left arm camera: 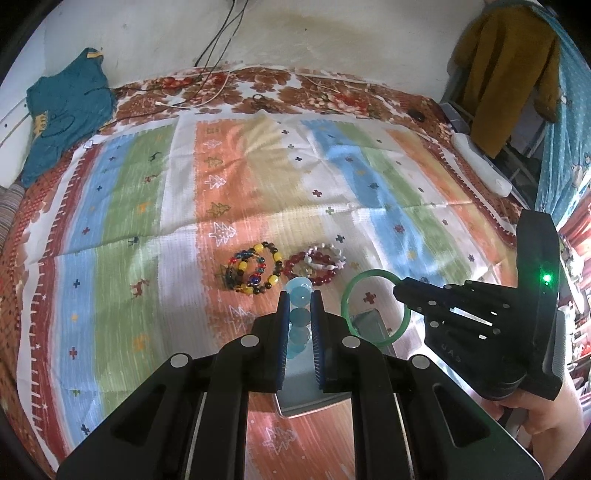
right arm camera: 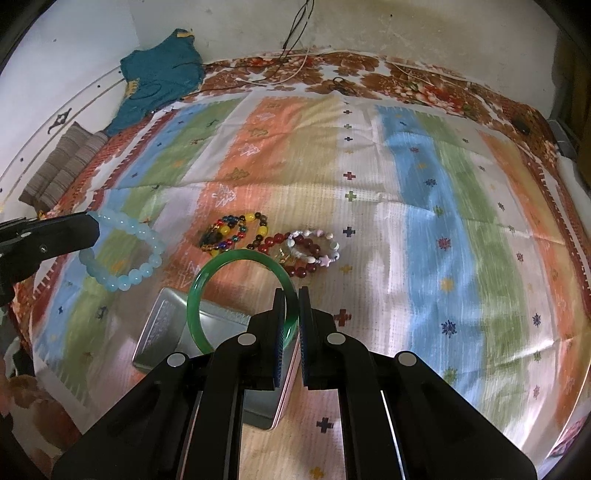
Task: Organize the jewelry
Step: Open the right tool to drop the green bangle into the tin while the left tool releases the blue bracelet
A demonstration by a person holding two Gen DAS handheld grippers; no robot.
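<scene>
Bracelets are held over the tin: pale blue beads are clamped in the left tool, a green bangle in the right tool.

Striped bedspread against stained wall

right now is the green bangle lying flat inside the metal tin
No, the right gripper holds the green bangle up on edge above the metal tin.

Both grippers are showing black bodies, blue finger pads, silver rivets; green LED is glowing on right unit.
</scene>
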